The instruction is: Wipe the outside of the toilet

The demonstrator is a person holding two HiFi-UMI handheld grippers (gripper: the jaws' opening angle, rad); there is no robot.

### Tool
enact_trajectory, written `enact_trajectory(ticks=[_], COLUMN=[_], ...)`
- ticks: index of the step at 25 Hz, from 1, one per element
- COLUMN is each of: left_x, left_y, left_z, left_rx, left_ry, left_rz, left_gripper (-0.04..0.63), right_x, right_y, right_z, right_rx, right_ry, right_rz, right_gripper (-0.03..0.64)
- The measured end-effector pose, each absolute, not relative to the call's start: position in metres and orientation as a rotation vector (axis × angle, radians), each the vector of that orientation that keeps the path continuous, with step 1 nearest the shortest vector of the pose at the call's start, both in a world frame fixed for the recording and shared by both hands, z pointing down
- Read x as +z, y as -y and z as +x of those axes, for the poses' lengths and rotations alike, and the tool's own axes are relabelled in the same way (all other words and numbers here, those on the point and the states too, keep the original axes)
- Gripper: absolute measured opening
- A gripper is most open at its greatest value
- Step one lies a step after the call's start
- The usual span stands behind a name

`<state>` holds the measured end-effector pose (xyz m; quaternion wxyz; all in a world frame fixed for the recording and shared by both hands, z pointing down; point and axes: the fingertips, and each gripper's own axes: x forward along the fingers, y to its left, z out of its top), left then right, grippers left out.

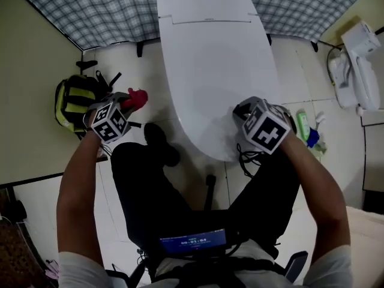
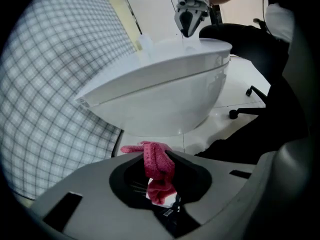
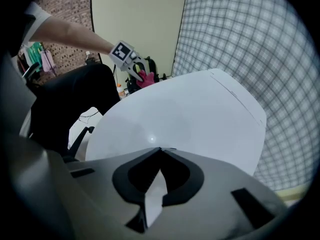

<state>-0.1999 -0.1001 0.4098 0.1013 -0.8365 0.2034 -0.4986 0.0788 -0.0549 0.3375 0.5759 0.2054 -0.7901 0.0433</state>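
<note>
Text check: nothing legible. The only print is the square black-and-white markers on both tool cubes, plus a small blue screen [image 1: 192, 242] at the person's chest whose digits are too small to read. The green bottle [image 1: 303, 125] stands on the floor [image 1: 138, 71] just right of the toilet [image 1: 216, 71], with a blue item [image 1: 313, 140] touching it. The bottle's label is unreadable and its fill level can't be seen.

Containers: a yellow-and-black bag [image 1: 75, 101] sits on the floor left of the toilet, against the wall. Can't tell what's in it.

Left tool [image 1: 127, 105]: jaws clamped on a red-pink cloth [image 2: 159, 170]. The cloth bunches between them and one end flops out over the tips. It is held in the air beside the toilet's left flank, near it but not touching.

Right tool [image 3: 161, 149]: jaws together, nothing between them. The tips point down at the closed lid [image 3: 200, 114] near its front right edge. The left gripper view shows the tips right at the lid surface, but contact can't be confirmed.

The toilet is white, standing on white tile with a checked backdrop [image 1: 90, 11] behind it. A white device [image 1: 357, 71] sits on the floor at far right.
</note>
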Motion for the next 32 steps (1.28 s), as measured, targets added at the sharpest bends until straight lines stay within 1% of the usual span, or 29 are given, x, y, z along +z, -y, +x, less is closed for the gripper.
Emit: enact_trajectory(ticks=[3,7,13,17,19,24,28,32], left_x=[0.374,0.319,0.239,0.204,0.199,0.214,0.215,0.205], left_y=[0.1,0.098,0.079,0.058,0.045,0.017,0.011,0.003], left_z=[-0.188,-0.153,-0.075,-0.027,-0.007,0.028,0.043,0.048], left_rx=[-1.374,-1.182,-0.854,-0.674,-0.593,-0.505,-0.396,-0.239], left_ry=[-0.668,-0.743,-0.738,-0.73,-0.727,-0.736,-0.766,-0.849], left_rz=[-2.48,-2.533,-2.682,-2.771,-2.824,-2.92,-2.977,-3.045], left_gripper=[0.069,0.069,0.069,0.07,0.071,0.071,0.071,0.071], right_x=[0.342,0.347,0.348,0.355,0.355,0.36,0.36,0.357], right_y=[0.053,0.04,0.025,0.024,0.025,0.016,0.021,0.018], right_z=[0.089,0.099,0.13,0.126,0.127,0.124,0.122,0.126], right_rx=[0.13,0.17,0.227,0.243,0.238,0.261,0.248,0.274], right_ry=[1.821,1.769,1.694,1.738,1.734,1.705,1.694,1.79], right_rz=[0.516,0.5,0.5,0.481,0.48,0.41,0.387,0.466], right_gripper=[0.008,0.008,0.008,0.008,0.008,0.009,0.009,0.009])
